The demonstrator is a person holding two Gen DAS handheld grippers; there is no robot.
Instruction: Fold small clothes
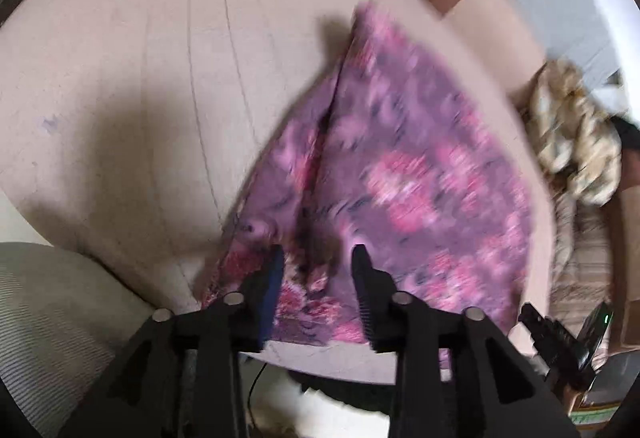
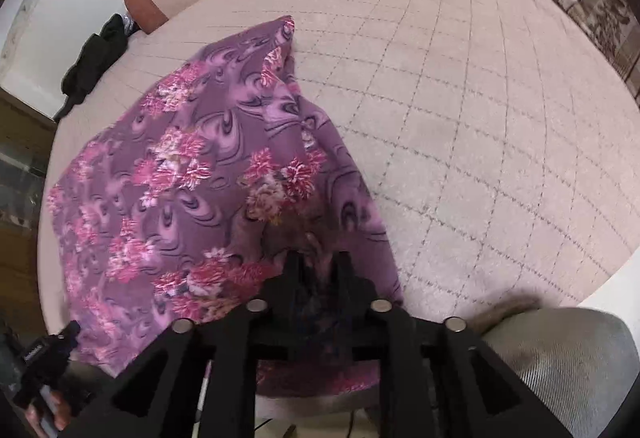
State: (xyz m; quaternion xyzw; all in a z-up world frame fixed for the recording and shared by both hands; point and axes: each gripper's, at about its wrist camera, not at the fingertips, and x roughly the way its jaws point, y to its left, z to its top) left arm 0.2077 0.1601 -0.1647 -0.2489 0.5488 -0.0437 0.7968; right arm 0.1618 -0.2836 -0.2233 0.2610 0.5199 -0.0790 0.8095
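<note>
The left claw (image 1: 318, 258) stands about half open over the near edge of the cloth (image 1: 400, 166), its fingers straddling a raised fold; the pads do not seem to press on it. The right claw (image 2: 316, 266) is narrower, with the near hem of the cloth bunched between its fingers; whether the pads actually pinch that fabric I cannot tell, since the fingers hide the contact.

The cloth, purple with pink flowers, lies on the table (image 2: 480, 118), its hem at the near rim and its body running away toward the table's middle. It is not flat: a ridge rises from the near hem to a peak at the far end, and one side drapes down from that ridge, doubled over in part. So a fold seems to be under way, not finished; I see no neat edges and no squared stack. Smoothing, aligning the edges and further folds remain, by my reading.

Beyond the cloth, at the table's far edge, a dark garment (image 2: 96, 54) lies crumpled, and a pale bundle (image 1: 576, 134) sits off the table's side. Both look unfolded.
</note>
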